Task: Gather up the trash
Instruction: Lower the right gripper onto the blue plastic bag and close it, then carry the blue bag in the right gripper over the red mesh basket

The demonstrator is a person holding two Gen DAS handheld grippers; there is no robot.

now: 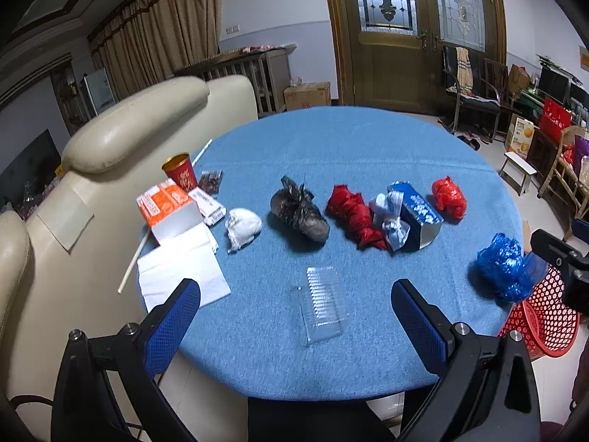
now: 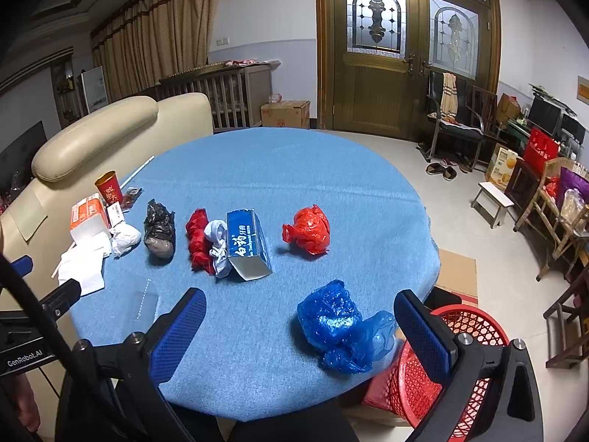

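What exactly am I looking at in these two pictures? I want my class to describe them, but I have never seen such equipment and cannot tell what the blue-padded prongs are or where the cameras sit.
No robot is here: a person holds a hand tool in each hand, each carrying a wide-angle camera looking forward along its jaws. One picture comes from the left gripper, the other from the right gripper. The blue-padded prongs are their fingers. Both stand open and hold nothing.

On the round blue table lies rubbish: a blue plastic bag nearest the right tool, a clear plastic tray before the left one, a red bag, a blue carton, a red bundle, a dark bag, a white wad, tissues, an orange box and a red cup. A red basket stands beside the table.
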